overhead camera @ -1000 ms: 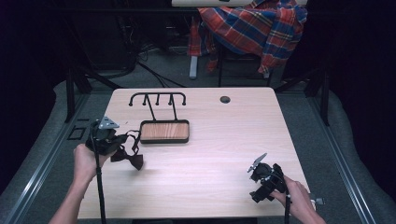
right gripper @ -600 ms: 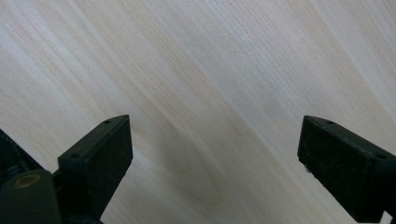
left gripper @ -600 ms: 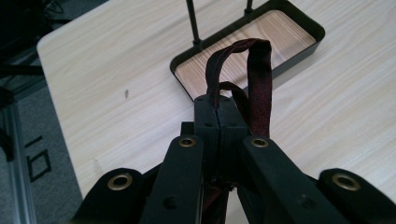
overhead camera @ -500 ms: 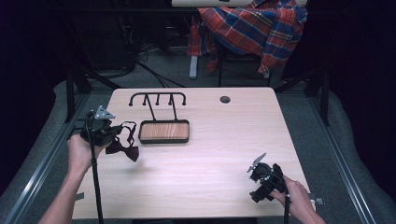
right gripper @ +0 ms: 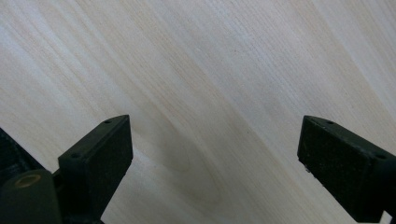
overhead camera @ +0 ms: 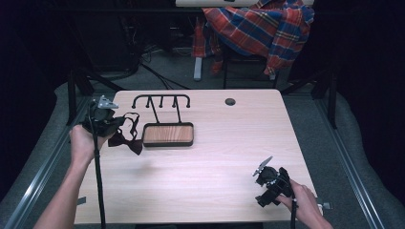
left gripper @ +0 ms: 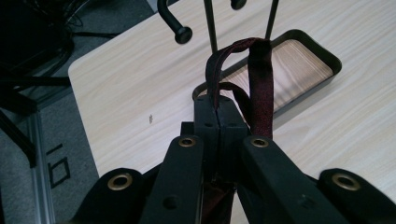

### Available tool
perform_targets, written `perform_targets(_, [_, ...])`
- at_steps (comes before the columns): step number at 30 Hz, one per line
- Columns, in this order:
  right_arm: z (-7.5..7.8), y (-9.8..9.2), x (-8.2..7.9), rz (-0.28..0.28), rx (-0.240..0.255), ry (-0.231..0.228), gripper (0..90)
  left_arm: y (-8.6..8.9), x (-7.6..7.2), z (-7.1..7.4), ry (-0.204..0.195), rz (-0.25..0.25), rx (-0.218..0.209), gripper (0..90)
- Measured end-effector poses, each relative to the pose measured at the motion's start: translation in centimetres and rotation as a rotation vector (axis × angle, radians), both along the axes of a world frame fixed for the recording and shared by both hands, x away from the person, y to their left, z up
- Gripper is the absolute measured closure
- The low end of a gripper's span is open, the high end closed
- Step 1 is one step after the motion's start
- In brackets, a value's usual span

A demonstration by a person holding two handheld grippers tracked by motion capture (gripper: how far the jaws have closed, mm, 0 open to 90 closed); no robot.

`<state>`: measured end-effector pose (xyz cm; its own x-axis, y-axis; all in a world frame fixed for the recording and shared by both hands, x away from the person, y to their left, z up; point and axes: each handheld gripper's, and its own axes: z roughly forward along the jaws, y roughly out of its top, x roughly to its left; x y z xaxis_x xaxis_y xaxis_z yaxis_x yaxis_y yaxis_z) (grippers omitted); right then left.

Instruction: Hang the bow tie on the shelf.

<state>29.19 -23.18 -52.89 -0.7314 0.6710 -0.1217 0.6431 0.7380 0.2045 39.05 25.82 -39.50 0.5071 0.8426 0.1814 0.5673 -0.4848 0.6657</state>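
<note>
A dark red bow tie (overhead camera: 126,140) with a thin strap hangs from my left gripper (overhead camera: 116,125), which is shut on the strap above the table's left side. In the left gripper view the strap (left gripper: 259,79) loops up out of the closed jaws of the left gripper (left gripper: 218,109). Just to the right stands a black hook rack (overhead camera: 161,101) on a wood-lined tray (overhead camera: 168,134); one hook knob (left gripper: 183,34) is near the strap. My right gripper (overhead camera: 267,183) rests low at the table's front right, open, and the right gripper (right gripper: 212,154) has only bare wood between its pads.
A small dark hole (overhead camera: 230,101) marks the table top near the far edge. A plaid shirt (overhead camera: 260,28) drapes over a chair behind the table. Metal rails (overhead camera: 353,157) run along both sides of the light wooden table (overhead camera: 210,157).
My left gripper has carried the bow tie up and away from the front, toward the hook rack's left end. The right gripper has stayed put.
</note>
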Motion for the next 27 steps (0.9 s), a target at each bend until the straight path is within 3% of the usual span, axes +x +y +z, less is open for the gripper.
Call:
perform_targets(12, [-0.1, -0.1, 0.1, 0.002, 0.005, 0.001, 10.0, -0.8, 1.9, 1.3, -0.016, 0.005, 0.005, 89.1])
perform_targets(27, [-0.2, -0.2, 0.1, 0.0, 0.008, 0.003, 9.9, -1.9, 4.3, 1.2, -0.018, 0.023, 0.037, 89.0])
